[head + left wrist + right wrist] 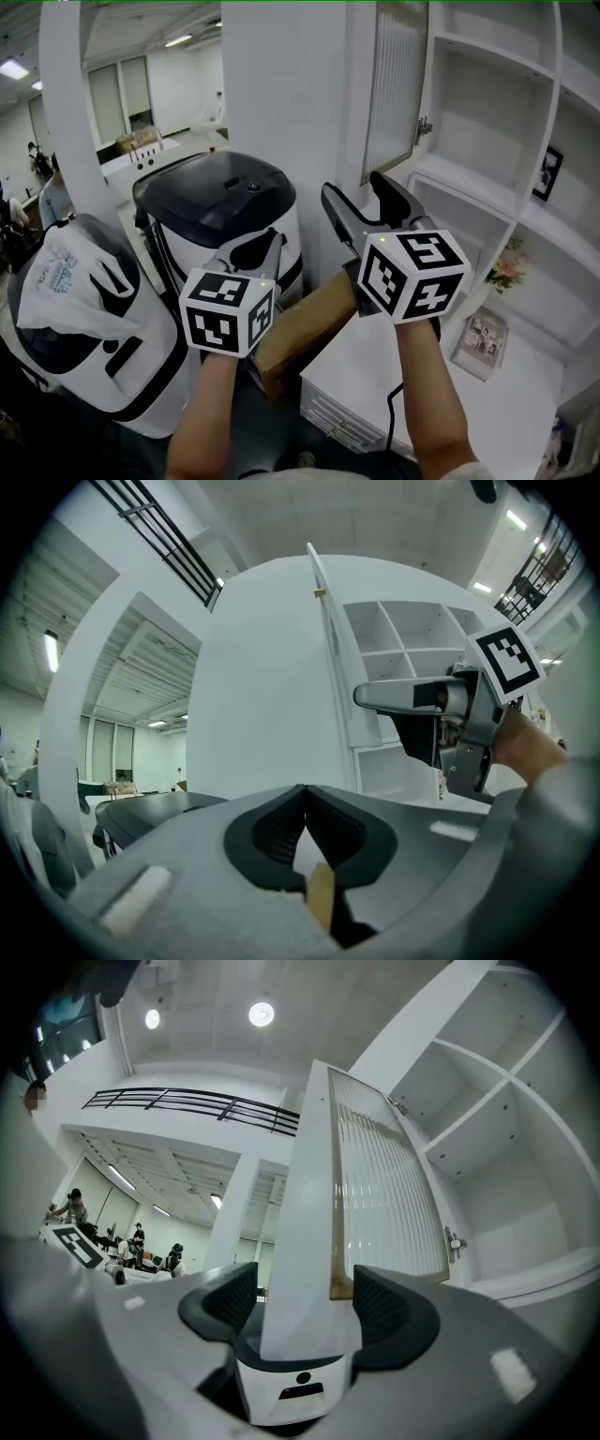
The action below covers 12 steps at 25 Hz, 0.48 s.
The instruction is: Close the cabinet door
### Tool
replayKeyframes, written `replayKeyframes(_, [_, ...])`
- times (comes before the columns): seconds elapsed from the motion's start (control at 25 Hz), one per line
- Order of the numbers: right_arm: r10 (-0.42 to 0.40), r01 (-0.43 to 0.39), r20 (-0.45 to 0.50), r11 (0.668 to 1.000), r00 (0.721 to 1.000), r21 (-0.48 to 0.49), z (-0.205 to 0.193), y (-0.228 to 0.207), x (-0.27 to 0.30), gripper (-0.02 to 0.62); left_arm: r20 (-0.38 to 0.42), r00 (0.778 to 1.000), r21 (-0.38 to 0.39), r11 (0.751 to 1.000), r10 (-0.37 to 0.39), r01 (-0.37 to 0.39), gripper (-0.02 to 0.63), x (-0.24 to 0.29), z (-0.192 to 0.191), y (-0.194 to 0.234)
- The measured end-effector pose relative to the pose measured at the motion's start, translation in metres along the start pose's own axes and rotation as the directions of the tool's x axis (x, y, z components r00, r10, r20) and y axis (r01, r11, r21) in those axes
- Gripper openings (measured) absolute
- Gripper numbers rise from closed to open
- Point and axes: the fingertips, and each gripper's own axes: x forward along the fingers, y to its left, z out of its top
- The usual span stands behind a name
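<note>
Standing swung out from the white cabinet (pixel 487 122), the cabinet door (pixel 394 89) hangs upright with its free edge turned toward the person and its hinged side against the cabinet frame. The right gripper (pixel 352 187) is raised to the door's lower corner with its jaws spread apart. The left gripper (pixel 248 251) sits lower and further left, over a black-lidded white bin (pixel 225 202) and a cardboard box (pixel 300 328). The right is clearly the nearer one.

The right gripper view shows what the head view cannot. The door's (pixel 300 1232) edge rises between the right gripper's (pixel 295 1302) open jaws, and the ribbed glass panel falls away to the right toward the open shelves. I cannot tell whether either jaw touches the door. Closing it probably means pushing that free edge rightward into the frame.

In the left gripper view, the left gripper (pixel 305 799) has its jaws together on nothing, and the door (pixel 323 649) stands well beyond them.
</note>
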Motion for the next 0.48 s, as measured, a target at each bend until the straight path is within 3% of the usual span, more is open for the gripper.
replayKeyframes(0.24, [-0.051, 0.051, 0.024, 0.999, 0.998, -0.006, 0.008, -0.007, 0.009, 0.302, 0.024, 0.999, 0.007, 0.999, -0.037, 0.037, 0.002, 0.017, 0.013, 0.003])
replayKeyframes(0.48, [-0.127, 0.127, 0.037, 0.992, 0.991, -0.015, 0.009, -0.007, 0.012, 0.295, 0.047, 0.991, 0.036, 0.992, -0.126, 0.124, 0.002, 0.031, 0.026, 0.0])
